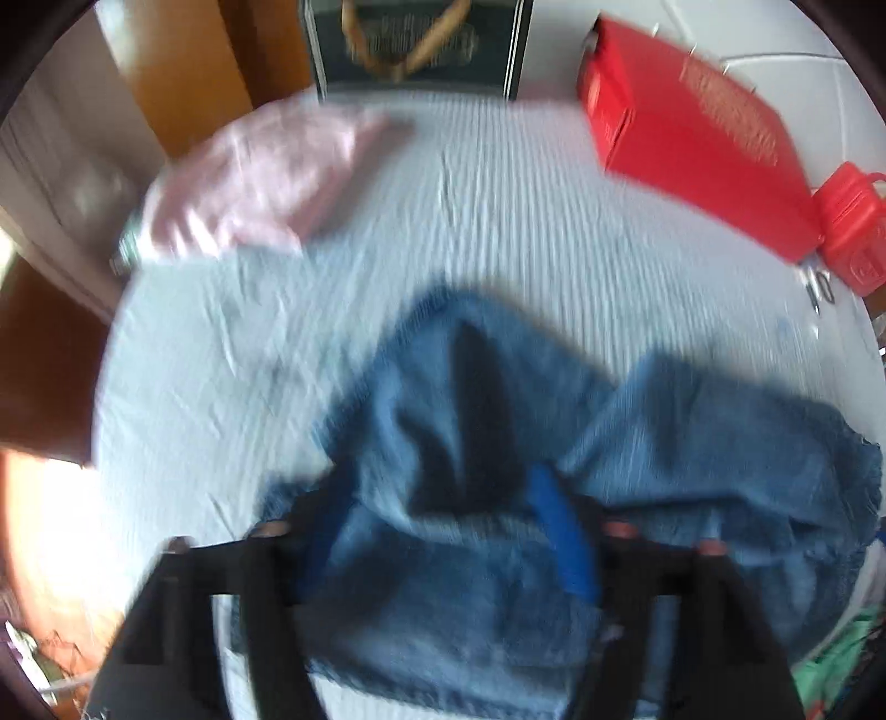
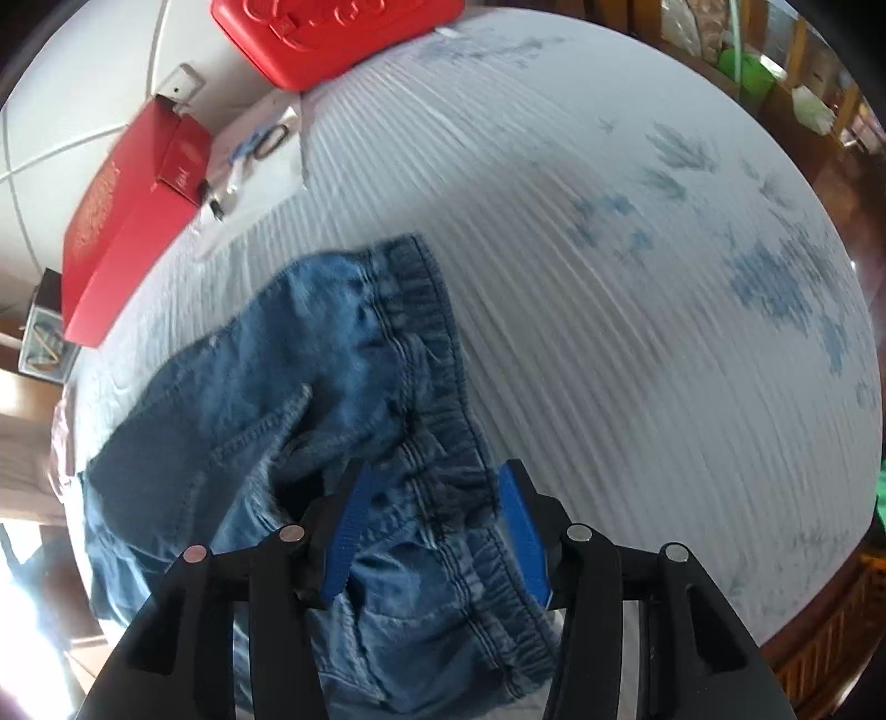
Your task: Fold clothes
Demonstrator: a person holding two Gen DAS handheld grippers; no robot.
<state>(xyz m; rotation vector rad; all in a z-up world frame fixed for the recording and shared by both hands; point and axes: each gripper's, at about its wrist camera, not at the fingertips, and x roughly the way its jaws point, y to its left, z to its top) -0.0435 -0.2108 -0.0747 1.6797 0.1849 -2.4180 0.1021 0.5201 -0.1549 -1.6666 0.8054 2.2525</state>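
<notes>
A pair of blue denim shorts (image 1: 470, 399) lies crumpled on a white ribbed cloth (image 1: 498, 194). The left wrist view is blurred. In it my left gripper (image 1: 443, 498) hangs over the denim with its jaws wide apart, the fabric lying under and between them. In the right wrist view the shorts (image 2: 332, 360) show their elastic waistband (image 2: 437, 387). My right gripper (image 2: 437, 471) stands over that waistband, jaws partly apart. The band runs between the blue pads (image 2: 523, 531), which do not squeeze it.
A pink garment (image 1: 255, 183) lies at the cloth's far left. A long red box (image 1: 692, 138) (image 2: 116, 232) and a red plastic container (image 1: 853, 221) (image 2: 332, 33) sit at the edge. Small items with a black ring (image 2: 271, 141) lie near the box. Bare cloth (image 2: 609, 277) spreads right.
</notes>
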